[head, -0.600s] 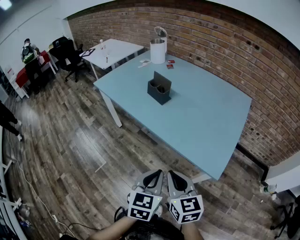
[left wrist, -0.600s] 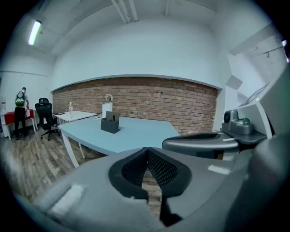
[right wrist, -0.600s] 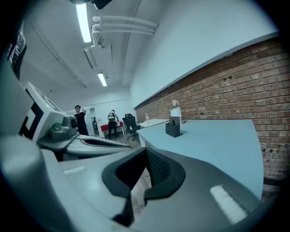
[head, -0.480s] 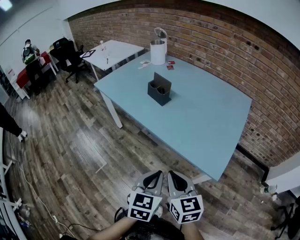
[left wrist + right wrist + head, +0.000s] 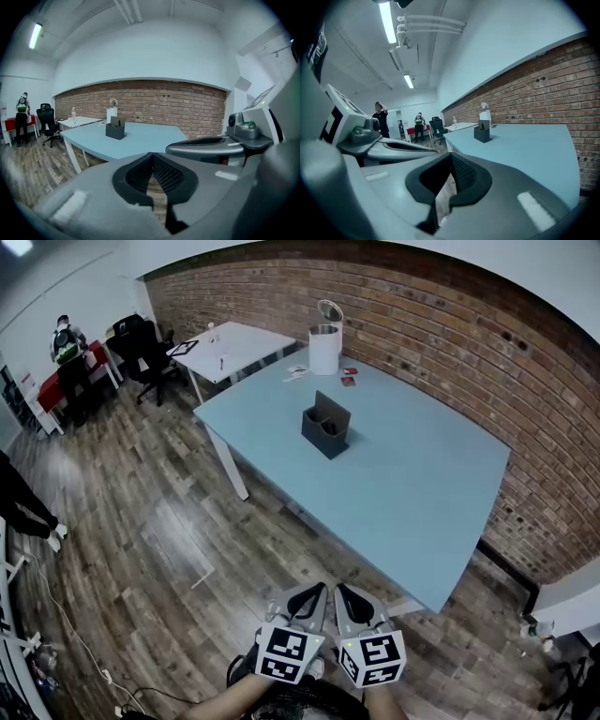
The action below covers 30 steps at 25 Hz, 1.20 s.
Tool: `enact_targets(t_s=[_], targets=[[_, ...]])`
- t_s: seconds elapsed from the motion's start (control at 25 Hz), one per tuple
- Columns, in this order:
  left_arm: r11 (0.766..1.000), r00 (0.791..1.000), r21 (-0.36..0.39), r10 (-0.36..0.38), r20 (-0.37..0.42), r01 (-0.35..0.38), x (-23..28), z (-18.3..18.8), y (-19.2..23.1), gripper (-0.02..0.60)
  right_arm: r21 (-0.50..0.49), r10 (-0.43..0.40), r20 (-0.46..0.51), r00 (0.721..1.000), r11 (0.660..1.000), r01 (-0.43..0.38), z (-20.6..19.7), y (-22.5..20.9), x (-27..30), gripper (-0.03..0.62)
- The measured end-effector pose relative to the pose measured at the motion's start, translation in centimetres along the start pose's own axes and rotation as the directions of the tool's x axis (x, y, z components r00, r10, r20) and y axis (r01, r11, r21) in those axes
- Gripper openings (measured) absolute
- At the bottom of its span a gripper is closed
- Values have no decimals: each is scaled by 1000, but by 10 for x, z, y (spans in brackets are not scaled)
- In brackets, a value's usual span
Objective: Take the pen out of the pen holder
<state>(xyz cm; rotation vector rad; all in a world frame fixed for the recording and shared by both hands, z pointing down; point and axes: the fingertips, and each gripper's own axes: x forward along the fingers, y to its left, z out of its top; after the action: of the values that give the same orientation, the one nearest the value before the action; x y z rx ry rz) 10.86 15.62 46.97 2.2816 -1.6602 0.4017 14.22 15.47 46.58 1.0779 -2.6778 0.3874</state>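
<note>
The pen (image 5: 119, 123) is well apart from both sets of fingers: those of the left gripper (image 5: 315, 591) are pressed together on nothing, as are those of the right gripper (image 5: 342, 590) just beside it, above the wood floor (image 5: 169, 549). At 12 o'clock, on the blue bench (image 5: 422, 493), the dark pen holder (image 5: 326, 426) contains it, with a white kettle (image 5: 324, 348) beyond

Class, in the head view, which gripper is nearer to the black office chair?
Left. The left gripper is on the side of the black office chair, though far from it; the right gripper sits beside the left one, further away.
</note>
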Motion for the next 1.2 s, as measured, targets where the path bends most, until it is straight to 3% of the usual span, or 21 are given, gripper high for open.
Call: enact_targets(t_s=[0.8,1.2], targets=[[998,999,-39,-43,-19,43,76,23,83,5,-6,-33,-42,999,999,33,25,-29,104,3],[994,994,-32,-107,-24,106,114,45,123,5,7,-85,-55,995,996,86,46,-45,156,3]])
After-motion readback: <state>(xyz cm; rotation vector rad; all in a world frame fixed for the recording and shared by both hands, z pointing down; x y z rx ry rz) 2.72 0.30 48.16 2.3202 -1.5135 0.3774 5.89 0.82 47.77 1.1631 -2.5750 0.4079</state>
